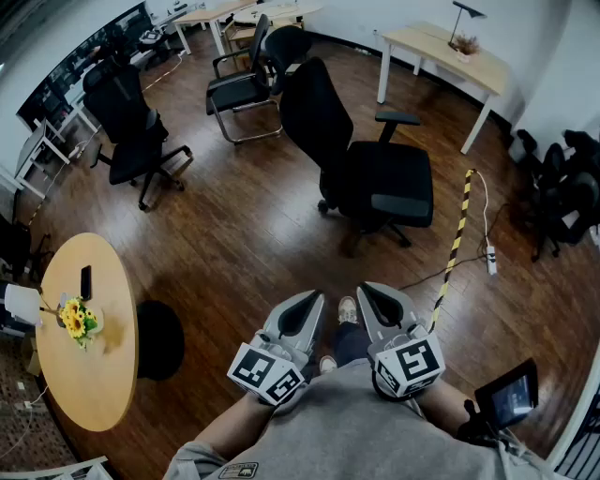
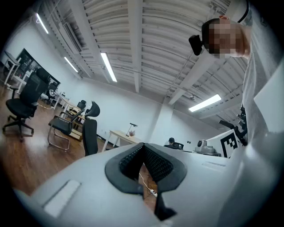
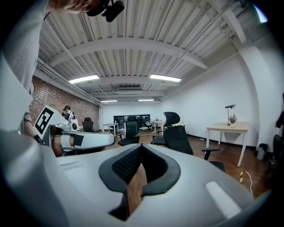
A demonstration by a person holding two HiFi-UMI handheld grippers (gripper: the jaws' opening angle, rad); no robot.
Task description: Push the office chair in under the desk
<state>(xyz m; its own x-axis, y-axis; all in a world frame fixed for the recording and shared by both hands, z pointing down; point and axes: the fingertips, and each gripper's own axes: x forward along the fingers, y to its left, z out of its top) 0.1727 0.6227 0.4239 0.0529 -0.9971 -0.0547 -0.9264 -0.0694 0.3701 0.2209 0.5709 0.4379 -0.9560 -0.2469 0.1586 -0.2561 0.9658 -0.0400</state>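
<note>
While left claw point(image 1: 309, 302) and right claw point(image 1: 372, 296) sit closed, office chair point(image 1: 375, 173) stands ahead.

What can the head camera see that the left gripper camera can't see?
Only the head view shows the round table with yellow flowers and the striped floor strip. Only the left gripper view shows the ceiling lights. Both show the black office chair, the desk with its lamp, and the left gripper, shut with nothing in it.
</note>
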